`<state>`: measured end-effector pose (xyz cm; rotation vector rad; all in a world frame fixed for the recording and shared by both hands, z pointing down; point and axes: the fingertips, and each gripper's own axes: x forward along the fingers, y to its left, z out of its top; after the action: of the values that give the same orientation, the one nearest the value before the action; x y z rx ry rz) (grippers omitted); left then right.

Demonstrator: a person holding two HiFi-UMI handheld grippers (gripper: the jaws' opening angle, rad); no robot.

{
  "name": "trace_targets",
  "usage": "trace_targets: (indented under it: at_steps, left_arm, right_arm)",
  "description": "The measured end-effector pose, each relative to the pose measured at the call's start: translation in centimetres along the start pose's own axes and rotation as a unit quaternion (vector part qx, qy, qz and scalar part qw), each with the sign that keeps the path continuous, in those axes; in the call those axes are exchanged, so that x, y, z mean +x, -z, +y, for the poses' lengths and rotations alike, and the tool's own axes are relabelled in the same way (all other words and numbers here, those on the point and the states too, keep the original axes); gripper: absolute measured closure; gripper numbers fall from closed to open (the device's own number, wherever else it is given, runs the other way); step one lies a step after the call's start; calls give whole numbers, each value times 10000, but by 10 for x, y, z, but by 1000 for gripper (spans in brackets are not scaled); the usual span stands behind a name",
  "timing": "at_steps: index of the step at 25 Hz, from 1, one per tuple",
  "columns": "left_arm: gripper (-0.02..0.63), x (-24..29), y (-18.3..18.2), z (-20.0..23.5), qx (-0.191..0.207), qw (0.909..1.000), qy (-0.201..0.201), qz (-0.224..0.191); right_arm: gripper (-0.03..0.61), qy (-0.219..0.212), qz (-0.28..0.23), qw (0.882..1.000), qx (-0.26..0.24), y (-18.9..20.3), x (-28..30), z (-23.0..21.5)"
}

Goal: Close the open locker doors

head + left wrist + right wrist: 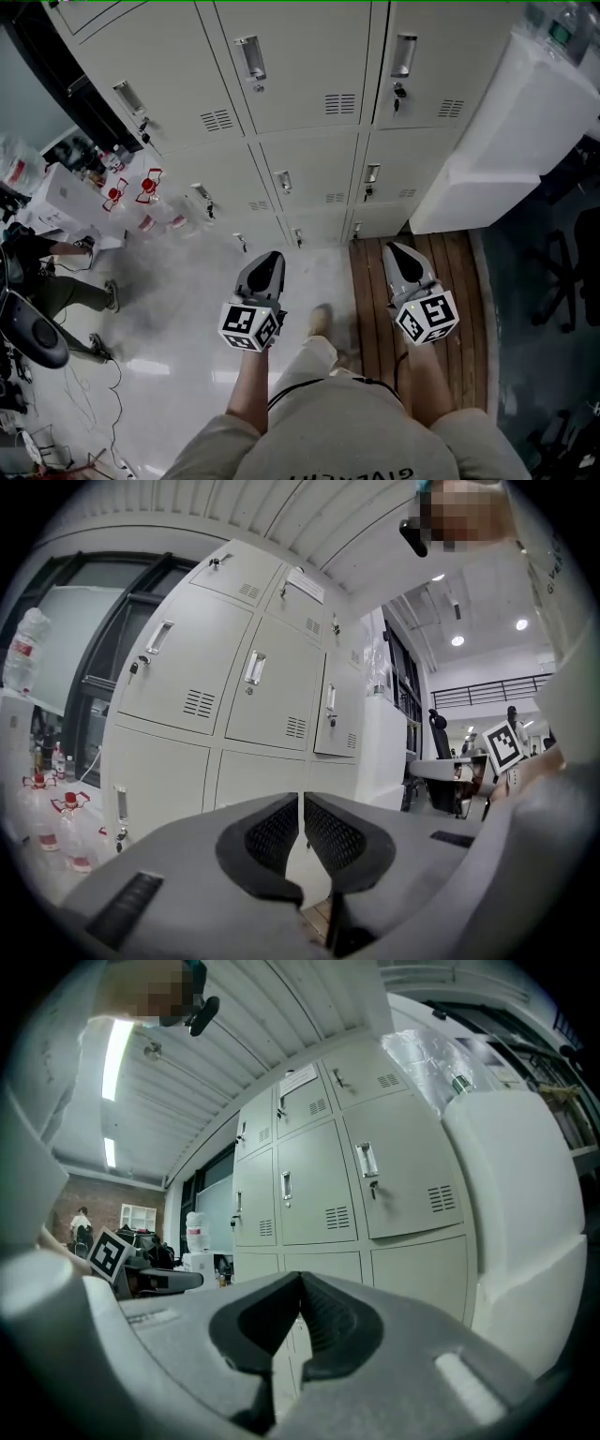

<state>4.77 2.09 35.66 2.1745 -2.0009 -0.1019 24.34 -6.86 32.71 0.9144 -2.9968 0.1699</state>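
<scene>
A bank of pale grey lockers (300, 84) fills the far side of the head view, and every door that shows lies flush and closed. The same lockers stand ahead in the left gripper view (253, 686) and in the right gripper view (328, 1185). My left gripper (269, 255) is held out level toward the lower lockers, its jaws together and empty (300, 799). My right gripper (394, 247) is beside it on the right, also level, shut on nothing (300, 1277). Neither touches a door.
A tall white cabinet (506, 150) stands against the lockers on the right. Water bottles with red caps (141, 192) and a white box (66, 197) crowd the floor at left, near a person (56, 272). A dark office chair (562, 272) is at right; cables lie at lower left.
</scene>
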Motion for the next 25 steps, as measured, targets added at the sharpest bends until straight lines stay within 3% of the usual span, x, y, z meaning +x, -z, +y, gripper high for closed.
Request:
trace_targets:
  at_steps: [25]
  left_arm:
    - [597,-49,-17,-34,151,9998,49,-101]
  right_arm:
    - [580,-135,-80,9997,192,-10,-50,22]
